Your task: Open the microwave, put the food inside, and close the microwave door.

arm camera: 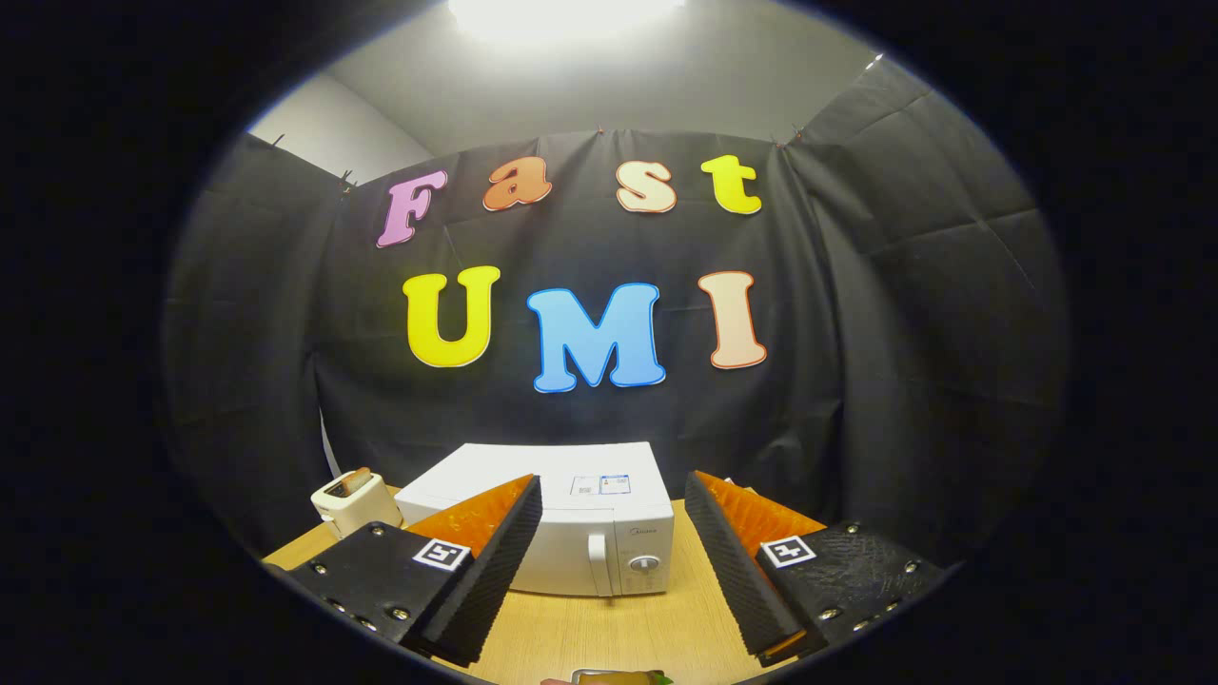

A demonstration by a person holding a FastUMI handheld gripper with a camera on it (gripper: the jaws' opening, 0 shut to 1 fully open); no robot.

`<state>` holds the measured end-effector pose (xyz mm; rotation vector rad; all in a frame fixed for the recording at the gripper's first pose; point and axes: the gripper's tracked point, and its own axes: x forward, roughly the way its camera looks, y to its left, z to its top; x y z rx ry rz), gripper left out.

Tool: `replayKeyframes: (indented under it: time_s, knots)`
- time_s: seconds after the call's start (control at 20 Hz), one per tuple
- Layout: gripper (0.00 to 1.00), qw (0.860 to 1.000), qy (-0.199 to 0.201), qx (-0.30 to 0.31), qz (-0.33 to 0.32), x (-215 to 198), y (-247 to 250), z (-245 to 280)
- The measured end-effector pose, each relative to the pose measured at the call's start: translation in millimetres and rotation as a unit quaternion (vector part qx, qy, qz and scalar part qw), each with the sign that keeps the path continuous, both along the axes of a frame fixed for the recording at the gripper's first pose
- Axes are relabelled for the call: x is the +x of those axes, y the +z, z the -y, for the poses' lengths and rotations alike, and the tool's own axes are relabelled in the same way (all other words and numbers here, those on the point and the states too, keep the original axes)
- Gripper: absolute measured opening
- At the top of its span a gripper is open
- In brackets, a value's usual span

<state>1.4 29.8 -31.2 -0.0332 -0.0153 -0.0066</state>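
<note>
Ahead, closed microwave (571, 523) between spread fingers (495, 561), toaster (354, 501) just beside it.

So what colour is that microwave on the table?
White, as the gripper view shows: the microwave sits beyond the open gripper.

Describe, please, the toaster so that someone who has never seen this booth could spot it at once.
Start from the white microwave, door shut, on the wooden table ahead of the open gripper. Beside the microwave, beyond one finger, stands the toaster. It is a much smaller cream-white box, and something toast-coloured pokes out of its top.
</note>
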Motion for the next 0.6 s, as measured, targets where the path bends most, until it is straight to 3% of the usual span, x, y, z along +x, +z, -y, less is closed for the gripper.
replayKeyframes:
  time_s: [0.35,0.6]
  knots:
    - [0.95,1.000,0.003,0.004,-0.001,22.1,-28.0,-5.5]
    - [0.96,1.000,0.002,0.005,-0.014,55.7,-73.8,-7.5]
